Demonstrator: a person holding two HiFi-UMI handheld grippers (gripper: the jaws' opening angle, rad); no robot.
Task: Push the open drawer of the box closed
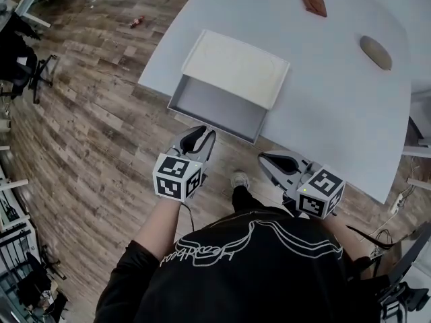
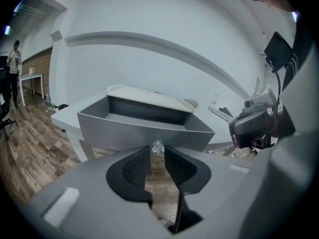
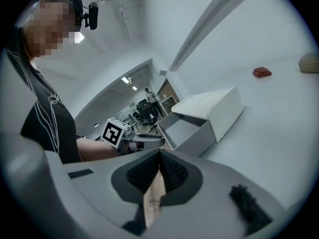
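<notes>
Black-shirted person (image 1: 256, 268) stands at bench edge. Left tool (image 1: 204, 133) is released, jaws apart and empty, just short of the open grey drawer (image 1: 215, 110), which overhangs the white bench (image 1: 337, 99) edge from a white rectangular box (image 1: 236, 66). Right tool (image 1: 266, 158) is clenched and empty over free wood floor (image 1: 101, 147).

My left gripper (image 1: 202, 133) and right gripper (image 1: 267, 157): grey moulded shells, with black ribbed pads (image 2: 133, 167) lining the jaws. Behind each jaw pair sits a white cube (image 1: 177, 175) with black square markers. I wear a black short-sleeved T-shirt (image 1: 256, 274) with a white line print. Pale shoe (image 1: 240, 179) between the jaw pairs.
</notes>
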